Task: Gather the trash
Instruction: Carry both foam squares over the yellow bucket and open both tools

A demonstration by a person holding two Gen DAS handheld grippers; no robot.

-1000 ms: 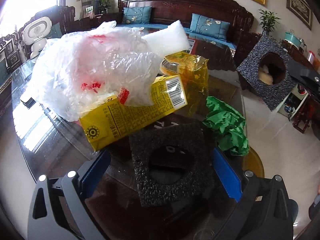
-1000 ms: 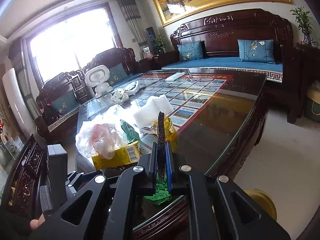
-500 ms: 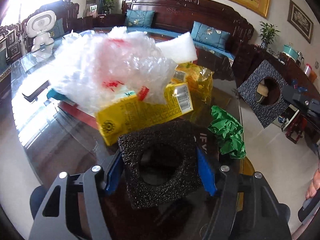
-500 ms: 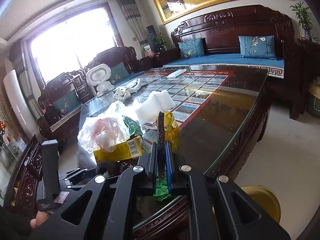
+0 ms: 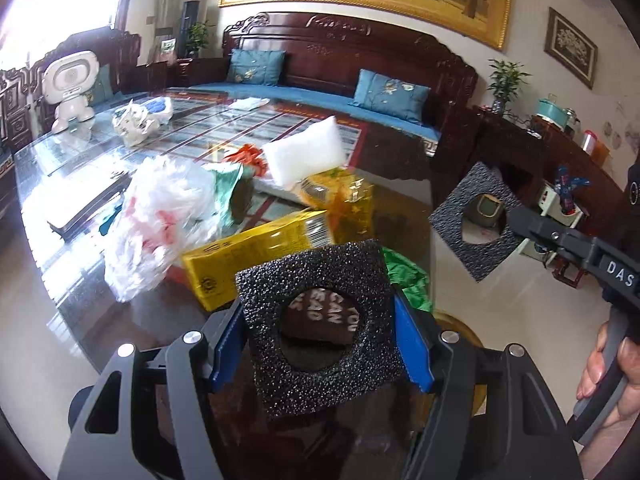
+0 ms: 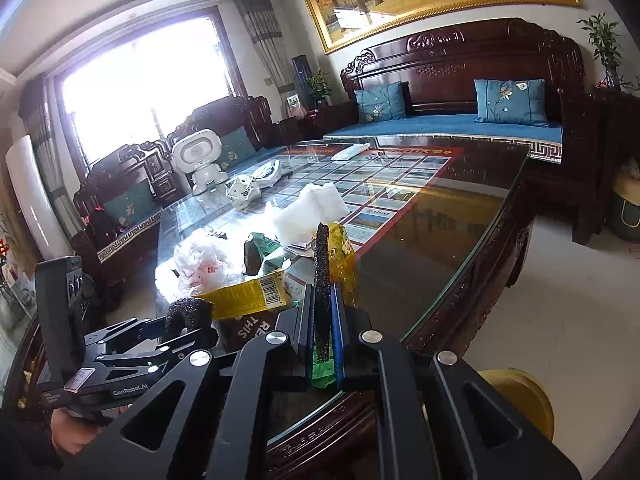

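Observation:
A trash pile lies on the glass table: a clear plastic bag (image 5: 160, 216), a yellow carton (image 5: 256, 256), a yellow wrapper (image 5: 352, 196), white foam (image 5: 304, 156) and crumpled green paper (image 5: 408, 280). My left gripper (image 5: 320, 332) is shut on a black foam square with a round hole (image 5: 320, 332), lifted above the table's near end. My right gripper (image 6: 324, 320) is shut on a second black foam square (image 6: 321, 280), seen edge-on; it also shows in the left wrist view (image 5: 476, 220), held beyond the table's edge.
A white robot toy (image 6: 200, 160) and a white ornament (image 6: 244, 192) stand at the far left of the table (image 6: 440, 240). A remote (image 6: 352, 152) lies at the far end. A yellow bin (image 6: 516, 400) stands on the floor by the table's near corner. Sofas surround the table.
My left gripper closed on the black foam square and lifted it off the table, pulling back from the pile. The right gripper kept its foam square and barely moved.

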